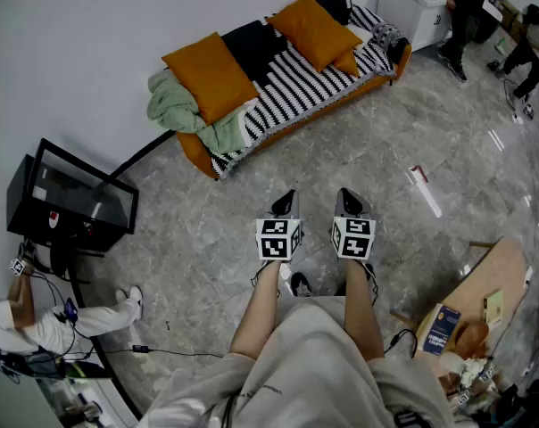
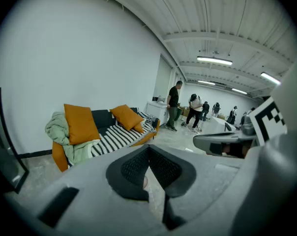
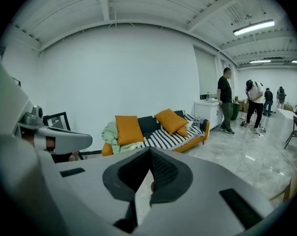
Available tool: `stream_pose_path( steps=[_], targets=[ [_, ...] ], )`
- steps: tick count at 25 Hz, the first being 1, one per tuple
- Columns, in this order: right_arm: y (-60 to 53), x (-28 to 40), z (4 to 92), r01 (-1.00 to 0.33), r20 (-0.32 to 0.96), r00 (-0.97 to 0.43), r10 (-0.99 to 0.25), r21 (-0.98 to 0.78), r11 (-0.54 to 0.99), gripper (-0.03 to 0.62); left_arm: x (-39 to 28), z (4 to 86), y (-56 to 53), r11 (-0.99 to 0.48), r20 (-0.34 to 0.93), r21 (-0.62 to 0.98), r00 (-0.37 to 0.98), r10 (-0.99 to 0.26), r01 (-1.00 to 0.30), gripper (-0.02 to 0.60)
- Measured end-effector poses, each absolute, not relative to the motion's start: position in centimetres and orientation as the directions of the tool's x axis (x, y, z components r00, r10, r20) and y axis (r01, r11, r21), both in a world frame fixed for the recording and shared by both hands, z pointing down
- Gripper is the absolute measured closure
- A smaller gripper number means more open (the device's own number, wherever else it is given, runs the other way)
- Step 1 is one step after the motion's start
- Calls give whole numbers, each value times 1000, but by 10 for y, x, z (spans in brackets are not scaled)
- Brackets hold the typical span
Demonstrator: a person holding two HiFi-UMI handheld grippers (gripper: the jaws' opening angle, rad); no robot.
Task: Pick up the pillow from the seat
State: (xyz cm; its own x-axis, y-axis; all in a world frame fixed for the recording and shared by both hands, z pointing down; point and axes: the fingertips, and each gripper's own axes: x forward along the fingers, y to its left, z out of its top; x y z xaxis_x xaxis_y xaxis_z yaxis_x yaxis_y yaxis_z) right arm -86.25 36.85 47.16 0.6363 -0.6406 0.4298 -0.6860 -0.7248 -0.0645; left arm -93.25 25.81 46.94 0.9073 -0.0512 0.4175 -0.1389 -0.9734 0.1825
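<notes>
An orange-framed sofa (image 1: 377,83) with a black-and-white striped cover stands against the far wall. A large orange pillow (image 1: 211,74) leans at its left end, and another (image 1: 316,29) lies toward the right with a small orange one (image 1: 345,63) below it. The same pillows show in the left gripper view (image 2: 80,123) and in the right gripper view (image 3: 129,130). My left gripper (image 1: 286,201) and right gripper (image 1: 348,201) hang side by side over the floor, well short of the sofa. Both are shut and empty, with the left's jaws (image 2: 149,151) and the right's (image 3: 149,154) closed together.
A green blanket (image 1: 185,105) is heaped on the sofa's left end. A black glass-topped stand (image 1: 73,199) sits at the left, with a seated person (image 1: 37,324) below it. A wooden table (image 1: 497,279) with clutter is at lower right. People (image 1: 461,12) stand by a white cabinet (image 1: 412,3).
</notes>
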Motion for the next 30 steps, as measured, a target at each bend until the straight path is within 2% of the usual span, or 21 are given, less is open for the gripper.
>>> stream_pose_path(
  steps=[12,20,26,30],
  targets=[
    [361,-857,501,-664,485,629,-608,-73,-744,588,-925,483,229,-970,433,200,900,-41,-140,572],
    [349,-820,503,-704,495,557,-667,-144,-695,588,-872,467,242,-974,377,193,926,-37,-117,572],
    [337,-787,488,-775,441,487,-754,-181,-606,587,-828,441,243,-976,286,192,957,-41,-100,572],
    [340,-749,481,-772,437,499,-748,-169,-613,587,-794,435,243,-980,299,172,953,-46,-101,572]
  ],
)
